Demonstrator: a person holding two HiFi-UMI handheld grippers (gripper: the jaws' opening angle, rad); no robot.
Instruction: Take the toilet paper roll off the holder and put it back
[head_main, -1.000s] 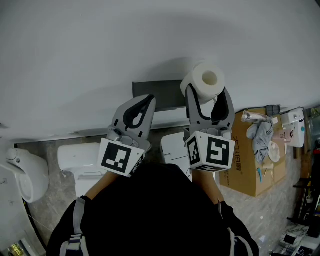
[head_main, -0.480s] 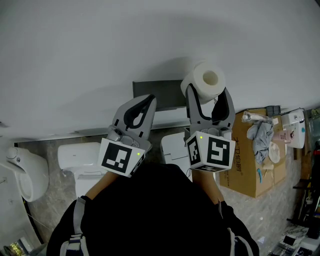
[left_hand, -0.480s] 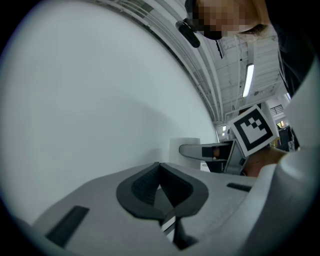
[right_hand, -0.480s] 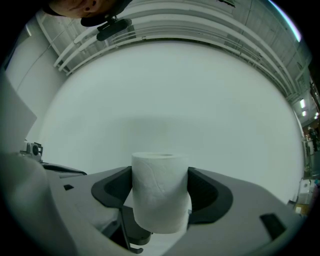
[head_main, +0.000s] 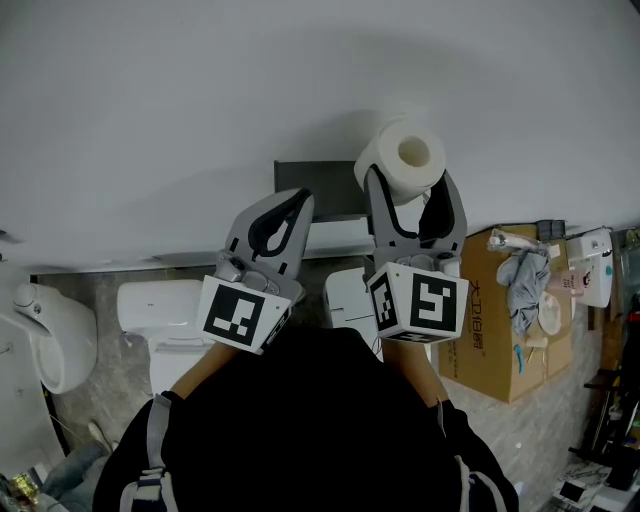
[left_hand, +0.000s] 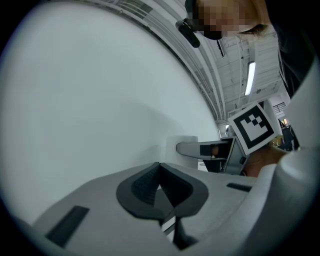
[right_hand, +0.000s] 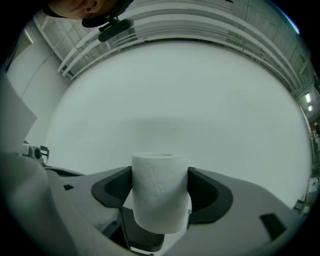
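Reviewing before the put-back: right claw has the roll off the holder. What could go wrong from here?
1. The right claw pinches the toilet paper roll only across its soft sides; it could squash or slip.
2. The holder on the wall is partly hidden behind the claws in the head view, so alignment may miss.
3. The left claw, shut and empty, sits right by the holder and might block the path.
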